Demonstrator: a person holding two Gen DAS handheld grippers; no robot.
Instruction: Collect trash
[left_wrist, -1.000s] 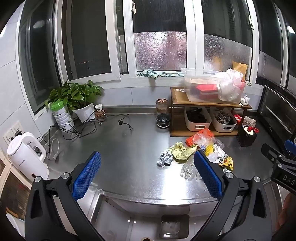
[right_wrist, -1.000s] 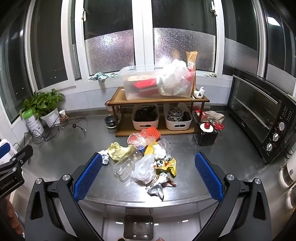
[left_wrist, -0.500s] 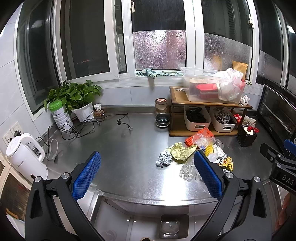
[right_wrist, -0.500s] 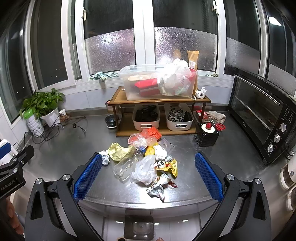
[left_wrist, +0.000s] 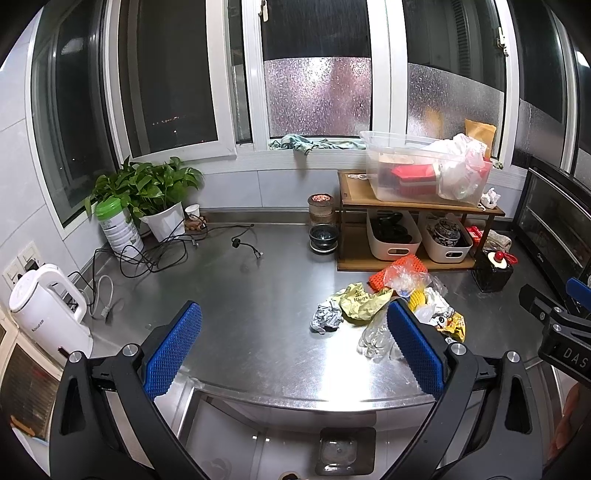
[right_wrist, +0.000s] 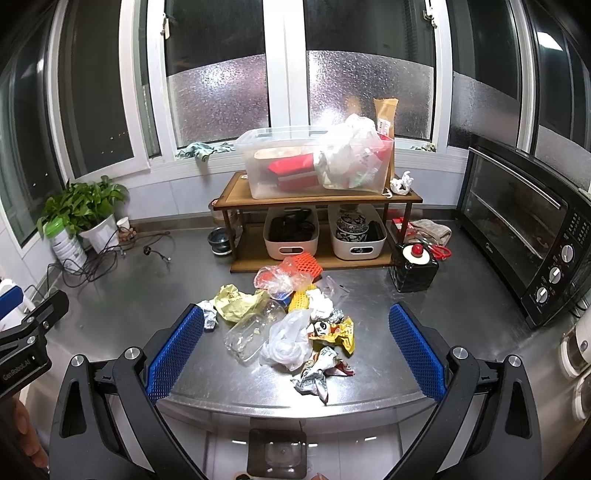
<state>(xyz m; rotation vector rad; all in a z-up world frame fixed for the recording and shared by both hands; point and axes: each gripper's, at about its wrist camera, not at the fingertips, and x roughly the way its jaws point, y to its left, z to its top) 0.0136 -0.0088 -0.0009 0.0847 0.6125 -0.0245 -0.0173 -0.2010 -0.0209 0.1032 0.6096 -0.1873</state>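
A heap of trash lies on the steel counter: a yellow crumpled wrapper, a clear plastic bottle, a white plastic bag, an orange net and snack packets. In the left wrist view the same trash heap lies right of centre. My right gripper is open, hovering over the counter's front edge with the heap between and ahead of its blue pads. My left gripper is open and empty, left of the heap, its right pad overlapping the bottle.
A wooden shelf carries a clear storage box, with white bins beneath. A black toaster oven stands at right. At left are a potted plant, tangled cables and a white kettle. A black holder sits near the shelf.
Both grippers have risen and edged slightly forward; the counter and heap sit a little lower in view. Nothing was grasped or moved.
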